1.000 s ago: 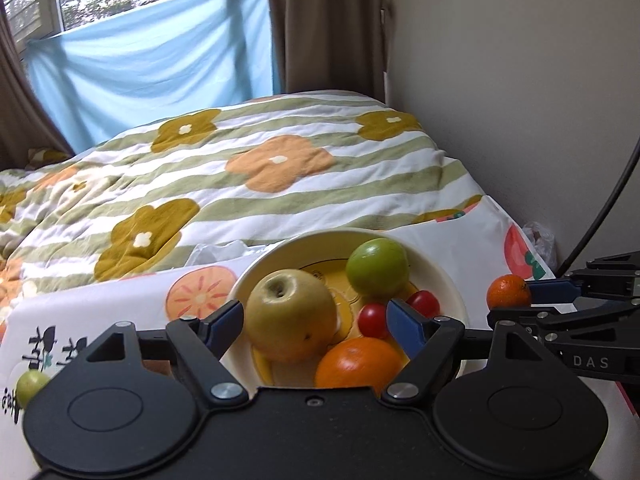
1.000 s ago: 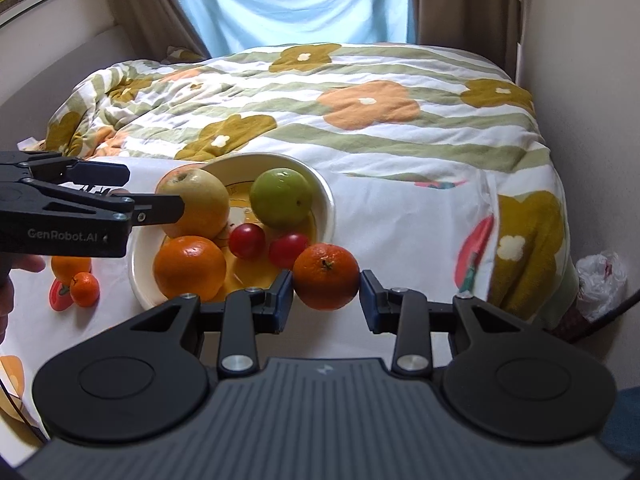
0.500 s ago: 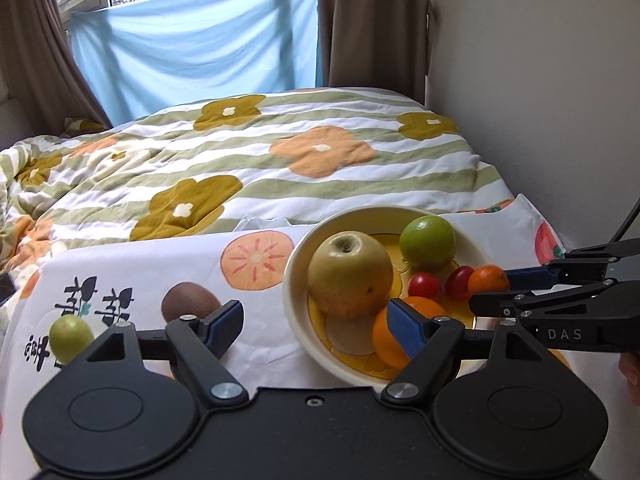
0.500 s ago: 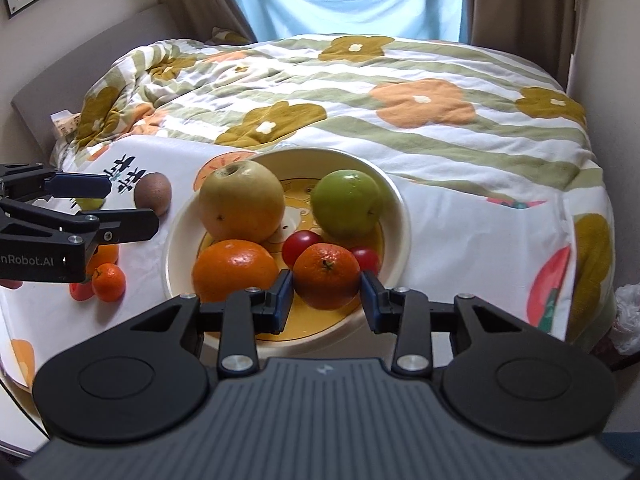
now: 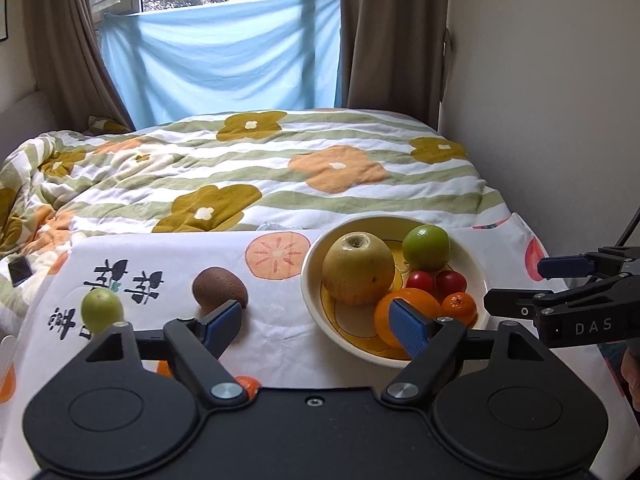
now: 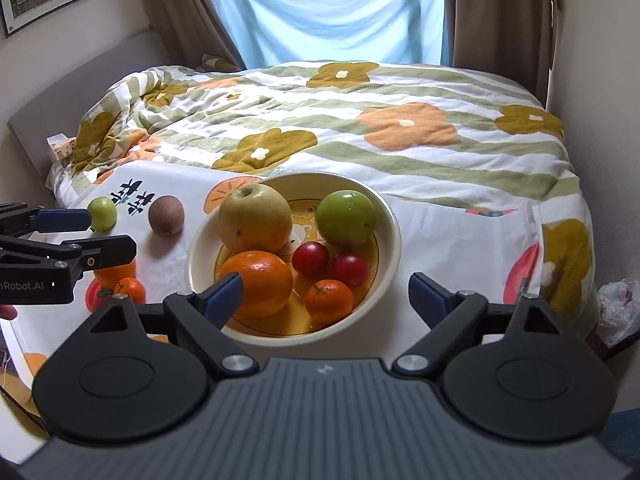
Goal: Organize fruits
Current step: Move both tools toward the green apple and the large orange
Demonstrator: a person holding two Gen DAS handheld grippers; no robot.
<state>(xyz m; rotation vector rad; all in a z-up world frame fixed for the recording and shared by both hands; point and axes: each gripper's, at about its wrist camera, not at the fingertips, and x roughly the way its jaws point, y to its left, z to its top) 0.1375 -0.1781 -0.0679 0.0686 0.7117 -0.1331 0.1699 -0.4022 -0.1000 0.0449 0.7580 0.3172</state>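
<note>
Right wrist view: the right gripper has its blue-padded jaws spread wide; they have just been opening, and nothing is clamped between them.
Small mandarin: round, dimpled orange skin, green stem nub; lies in the bowl just ahead of the right gripper, between its two fingers but touching neither pad.
Bowl: glossy cream ceramic, round, yellow printed inside; directly ahead of the right gripper.
Bowl contents: a large matte yellow-brown pear, a smooth green apple, a big pebbled orange just behind the left-hand pad, two shiny red cherry tomatoes.
Left wrist view: the left gripper has its jaws apart with nothing between the pads; they have just been opening further.
Kiwi: fuzzy brown, egg-shaped; on the cloth just beyond the left gripper's left-hand pad.
Small green fruit: smooth, round; further left of that gripper.
Cloth: white fabric, wrinkled, printed with orange fruit slices and black characters; under both grippers.
Quilt: soft, striped green and white with large flower shapes; beyond the bowl.
</note>
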